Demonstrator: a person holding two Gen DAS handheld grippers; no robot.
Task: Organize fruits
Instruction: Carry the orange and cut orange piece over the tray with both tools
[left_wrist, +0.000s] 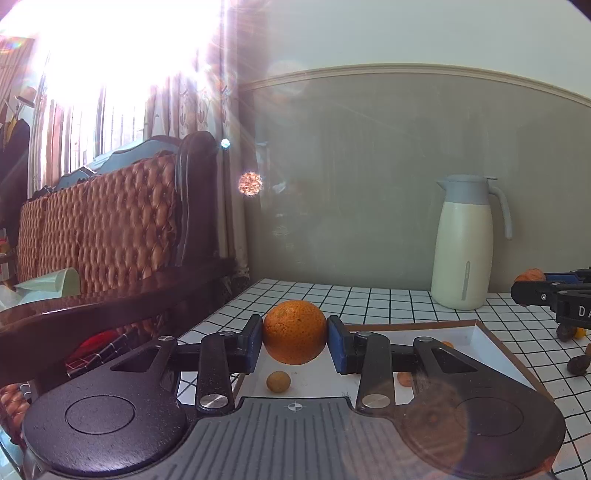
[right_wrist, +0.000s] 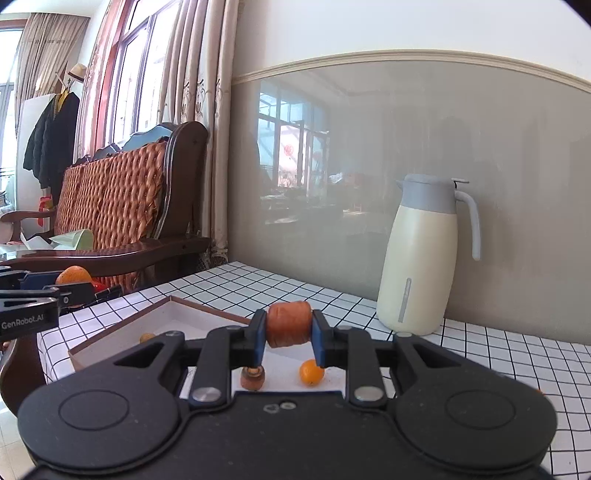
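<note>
- In the left wrist view, the left gripper (left_wrist: 295, 341) pinched a round orange (left_wrist: 294, 331) with a dimpled skin between its blue pads (left_wrist: 254, 343), holding it in the air above the tray (left_wrist: 491, 341).
- The tray was shallow and white inside with a brown rim, and it lay on the worktop (left_wrist: 388, 301), which had a white cover with a black grid.
- A small round tan fruit (left_wrist: 278, 381) rested on the tray floor below the orange, near the tray's left edge.
- A cream jug (left_wrist: 463, 243) with a grey lid and handle stood at the back edge of the worktop, near the grey wall.
- A dark wooden chair (left_wrist: 110, 229) with a woven back stood beyond the left edge of the worktop, and strong light from the window washed out the upper left part.
- In the right wrist view, the right gripper (right_wrist: 288, 334) was closed on a wrinkled, reddish-brown dried fruit (right_wrist: 288, 324), squeezed into a barrel shape between the pads.
- Below it, on the white tray (right_wrist: 122, 339), lay a small glossy orange fruit (right_wrist: 311, 372) and a short brown fruit (right_wrist: 253, 378), near the tray's front edge.
- The left gripper (right_wrist: 48, 295) with the orange (right_wrist: 73, 275) showed over the left edge of the worktop (right_wrist: 498, 354).
- The same jug (right_wrist: 421, 258) stood at the back edge, and the smooth grey wall reflected windows.
</note>
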